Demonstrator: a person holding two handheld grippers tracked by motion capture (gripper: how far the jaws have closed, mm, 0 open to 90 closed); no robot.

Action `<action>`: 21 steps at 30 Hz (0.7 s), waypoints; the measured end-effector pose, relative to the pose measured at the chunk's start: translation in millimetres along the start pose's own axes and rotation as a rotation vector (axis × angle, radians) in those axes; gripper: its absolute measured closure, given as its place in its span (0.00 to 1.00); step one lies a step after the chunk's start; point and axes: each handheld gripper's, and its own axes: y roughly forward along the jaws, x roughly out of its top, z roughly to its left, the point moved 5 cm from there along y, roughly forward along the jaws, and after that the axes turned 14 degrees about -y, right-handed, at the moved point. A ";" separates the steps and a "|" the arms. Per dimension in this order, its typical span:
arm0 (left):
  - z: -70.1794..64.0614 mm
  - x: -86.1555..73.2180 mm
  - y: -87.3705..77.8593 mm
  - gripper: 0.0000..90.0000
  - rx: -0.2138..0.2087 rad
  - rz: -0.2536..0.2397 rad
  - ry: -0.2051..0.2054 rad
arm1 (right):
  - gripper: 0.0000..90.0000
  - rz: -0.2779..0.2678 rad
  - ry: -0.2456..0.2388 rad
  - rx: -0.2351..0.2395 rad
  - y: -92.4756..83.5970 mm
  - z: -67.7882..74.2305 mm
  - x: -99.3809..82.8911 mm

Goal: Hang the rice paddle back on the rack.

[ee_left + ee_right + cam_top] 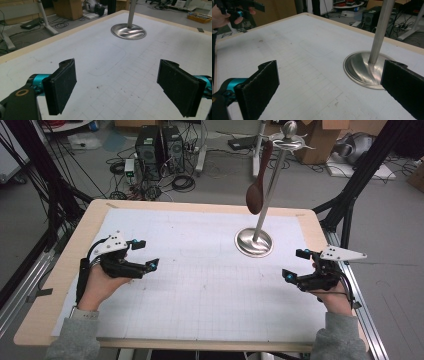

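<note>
Spoon of dark wood hangs by its handle from the hook at the top of a steel stand, upper right of the high view, bowl downward and clear of the bench, so it is easy to reach. Left tool and right tool hover low at either side, jaws wide and empty, apparently ready to reach for it.
</note>
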 end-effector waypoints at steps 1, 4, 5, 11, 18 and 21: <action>0.0 0.0 0.0 0.18 0.000 0.000 0.000 | 0.00 -0.001 0.001 0.001 -0.1 0.1 0.1; 1.6 -4.5 -7.5 0.18 0.006 -0.016 -0.012 | 0.00 -0.002 -0.002 0.000 -0.3 -0.1 0.4; 2.1 -5.6 -9.2 0.18 0.008 -0.017 -0.012 | 0.00 -0.002 -0.003 -0.001 -0.4 -0.1 0.4; 4.5 -13.9 -16.0 0.18 0.023 -0.028 -0.023 | 0.00 0.000 -0.002 -0.001 0.3 -0.2 0.4; 9.1 -22.6 -21.5 0.18 0.040 -0.035 -0.045 | 0.00 0.002 0.004 -0.002 0.3 -0.7 0.0; 11.1 -27.1 -24.6 0.18 0.050 -0.032 -0.051 | 0.00 0.000 0.002 -0.004 0.4 -1.4 -0.2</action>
